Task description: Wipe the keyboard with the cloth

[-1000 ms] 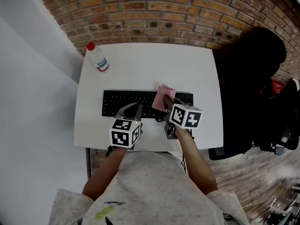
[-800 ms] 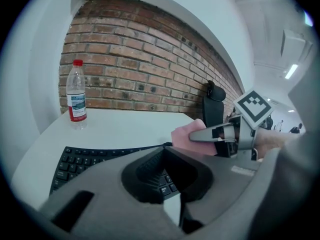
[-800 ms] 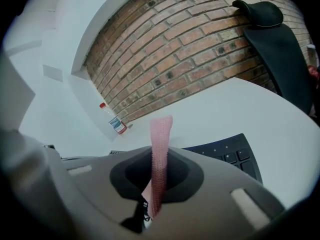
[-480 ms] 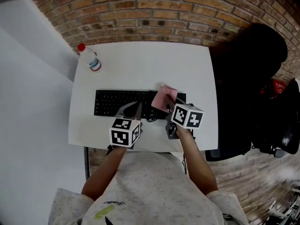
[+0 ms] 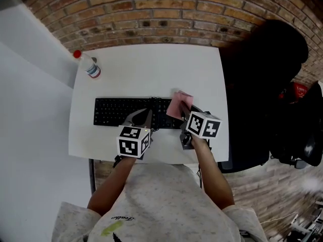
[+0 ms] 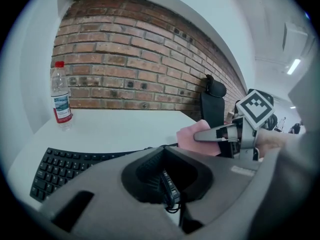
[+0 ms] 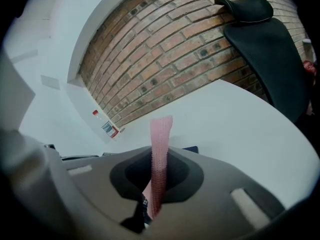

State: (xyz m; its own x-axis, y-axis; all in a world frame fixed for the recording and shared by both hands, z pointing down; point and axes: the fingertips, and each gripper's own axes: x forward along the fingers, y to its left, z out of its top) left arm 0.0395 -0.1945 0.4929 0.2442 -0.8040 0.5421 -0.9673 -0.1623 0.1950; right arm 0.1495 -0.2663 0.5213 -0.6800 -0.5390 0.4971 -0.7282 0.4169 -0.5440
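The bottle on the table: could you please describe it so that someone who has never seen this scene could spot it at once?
Find the white table against the brick wall. At its far left corner, beyond the black keyboard, stands a clear plastic bottle. It is the only upright thing there, with a red cap and a label.

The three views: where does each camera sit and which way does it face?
Head view: on the person's head, facing steeply down at the table and keyboard; shows shirt, forearms, left gripper, right gripper.
Left gripper view: on the left gripper, low over the keyboard, facing the brick wall; shows own jaws and the right gripper.
Right gripper view: on the right gripper, facing that wall; own jaws shut on the cloth.
Both gripper views share the bottle.
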